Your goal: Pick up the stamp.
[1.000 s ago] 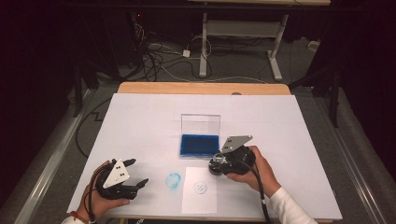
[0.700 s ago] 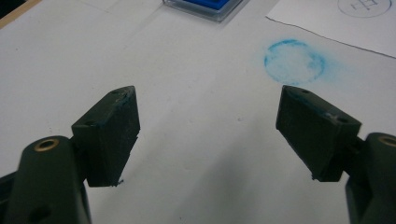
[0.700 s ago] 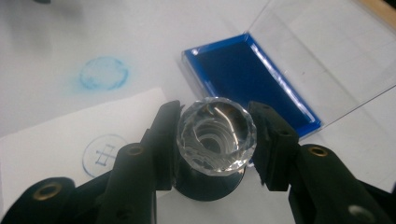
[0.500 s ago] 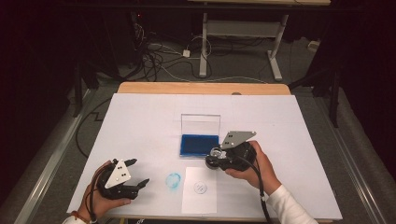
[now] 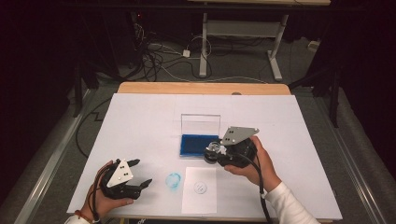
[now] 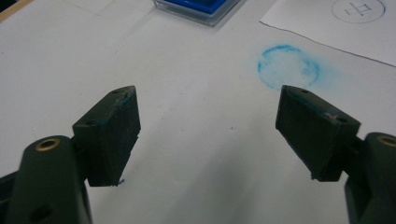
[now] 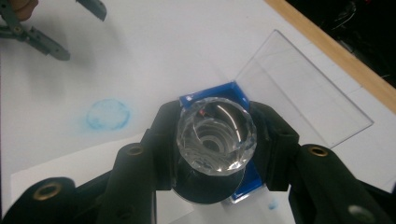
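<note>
A stamp (image 5: 213,150) with a clear faceted knob (image 7: 215,135) is clamped in my right gripper (image 5: 215,155), whose jaws press on both sides of it (image 7: 217,119). It hangs over the near right corner of the blue ink pad (image 5: 193,144) (image 7: 219,93), whose clear lid (image 5: 201,125) (image 7: 303,93) stands open behind. My left gripper (image 5: 142,171) rests at the table's near left, open with nothing between the jaws (image 6: 208,121). A white paper sheet (image 5: 200,198) (image 6: 317,21) bearing a round stamped mark (image 5: 200,187) lies in front of the pad.
A smeared blue ring (image 5: 173,181) (image 6: 288,66) (image 7: 108,114) marks the white table cover (image 5: 140,126) between my left gripper and the sheet. The left gripper (image 7: 28,28) shows far off in the right gripper view. A wooden table edge (image 5: 201,87) runs along the back.
My right gripper has carried the stamp a little away from me and to the left, over the ink pad's corner. The left gripper has stayed put.
</note>
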A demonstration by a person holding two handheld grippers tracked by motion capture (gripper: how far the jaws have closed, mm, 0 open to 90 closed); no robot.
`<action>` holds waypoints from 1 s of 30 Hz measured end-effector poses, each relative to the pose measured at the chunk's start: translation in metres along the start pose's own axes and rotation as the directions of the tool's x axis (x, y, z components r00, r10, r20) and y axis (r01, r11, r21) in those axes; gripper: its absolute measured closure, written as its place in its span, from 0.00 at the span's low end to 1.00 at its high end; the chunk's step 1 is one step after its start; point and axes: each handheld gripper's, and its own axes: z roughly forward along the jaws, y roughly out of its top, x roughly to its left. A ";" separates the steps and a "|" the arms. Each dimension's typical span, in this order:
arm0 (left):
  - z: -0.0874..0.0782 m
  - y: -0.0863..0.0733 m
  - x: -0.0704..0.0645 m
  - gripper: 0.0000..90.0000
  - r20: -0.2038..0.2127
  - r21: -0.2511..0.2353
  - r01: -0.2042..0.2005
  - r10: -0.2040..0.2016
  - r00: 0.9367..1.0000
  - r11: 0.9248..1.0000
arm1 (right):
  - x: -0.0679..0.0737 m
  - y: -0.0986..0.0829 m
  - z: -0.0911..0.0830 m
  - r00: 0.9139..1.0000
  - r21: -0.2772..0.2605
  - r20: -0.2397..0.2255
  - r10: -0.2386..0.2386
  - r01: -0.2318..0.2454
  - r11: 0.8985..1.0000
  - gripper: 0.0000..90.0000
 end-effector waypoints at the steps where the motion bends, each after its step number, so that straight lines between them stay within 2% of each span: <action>1: 0.000 0.000 0.000 0.24 0.002 0.000 -0.001 0.001 1.000 1.000 | -0.001 0.001 0.000 1.000 -0.006 0.003 0.002 -0.002 1.000 0.63; 8: 0.002 0.002 0.000 0.24 0.015 -0.016 0.014 -0.014 1.000 1.000 | -0.003 0.002 0.002 1.000 -0.045 0.017 0.013 -0.012 0.999 0.63; 14: 0.006 0.012 -0.003 0.24 0.042 -0.072 0.021 -0.018 0.999 0.997 | 0.001 -0.003 0.001 1.000 -0.077 -0.001 0.024 -0.024 0.997 0.63; 16: 0.009 0.015 -0.005 0.24 0.064 -0.095 0.020 -0.014 0.998 0.995 | 0.002 -0.003 0.001 0.999 -0.089 -0.008 0.031 -0.032 0.995 0.63; 20: 0.017 0.022 -0.008 0.24 0.078 -0.085 -0.009 0.015 0.997 0.996 | 0.007 -0.001 0.000 0.999 -0.109 -0.018 0.031 -0.033 0.993 0.63; 30: 0.026 0.033 -0.011 0.23 0.124 -0.093 -0.020 0.031 0.992 0.995 | 0.017 -0.001 0.001 0.999 -0.128 -0.047 0.027 -0.032 0.991 0.63</action>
